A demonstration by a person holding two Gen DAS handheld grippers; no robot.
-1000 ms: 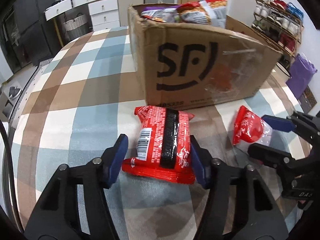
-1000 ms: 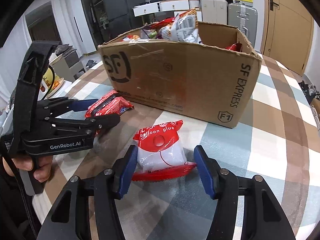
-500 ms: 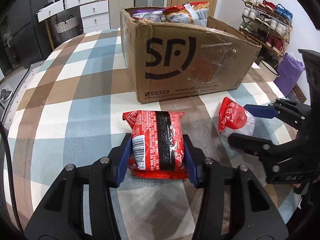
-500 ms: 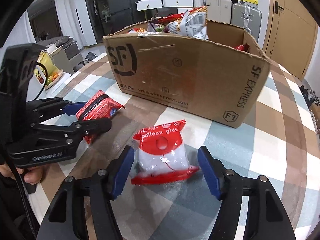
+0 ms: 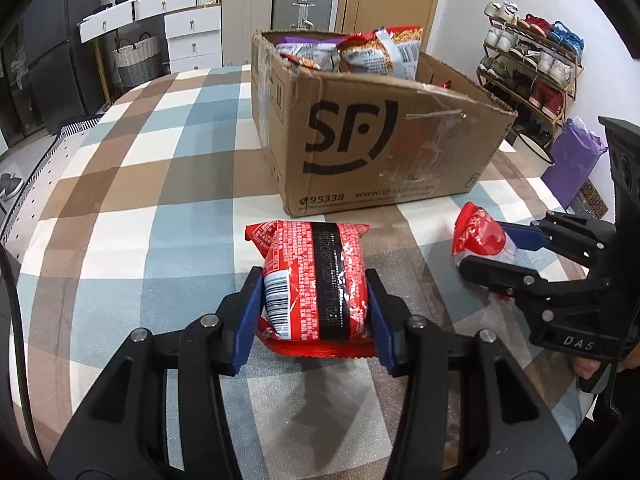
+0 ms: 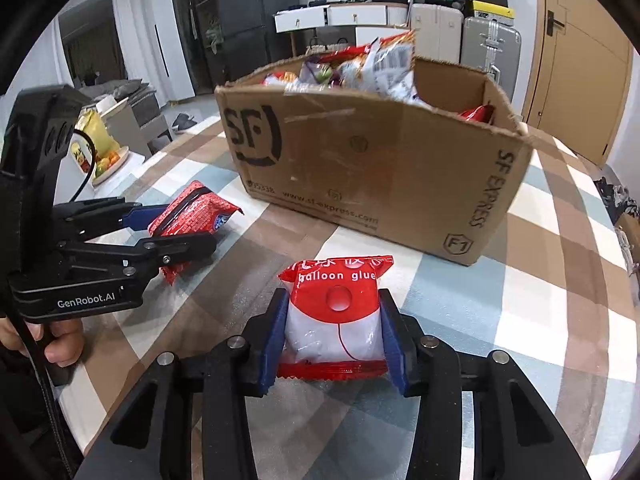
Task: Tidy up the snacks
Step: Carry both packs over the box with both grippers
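Just before the brown cardboard box (image 5: 384,152), the left tool (image 5: 314,304) pinches a puffy red foil snack packet (image 5: 316,280) by its sides; the right tool (image 6: 334,336), jaws closing, squeezes a soft red-and-clear balloon-glue pouch (image 6: 336,312); both look light, crushable and slippery.

Two fisheye views, each from a camera mounted just behind a gripper, looking forward and steeply down along its fingers at a checked table (image 5: 132,208). The left view sits low and close over the table, facing the box (image 5: 372,152) front-on. The right view faces the same box (image 6: 360,168) from its corner. Both share the box and the table. Each also catches the other gripper: right gripper (image 5: 486,248) at the left view's right edge, left gripper (image 6: 176,228) at the right view's left edge.
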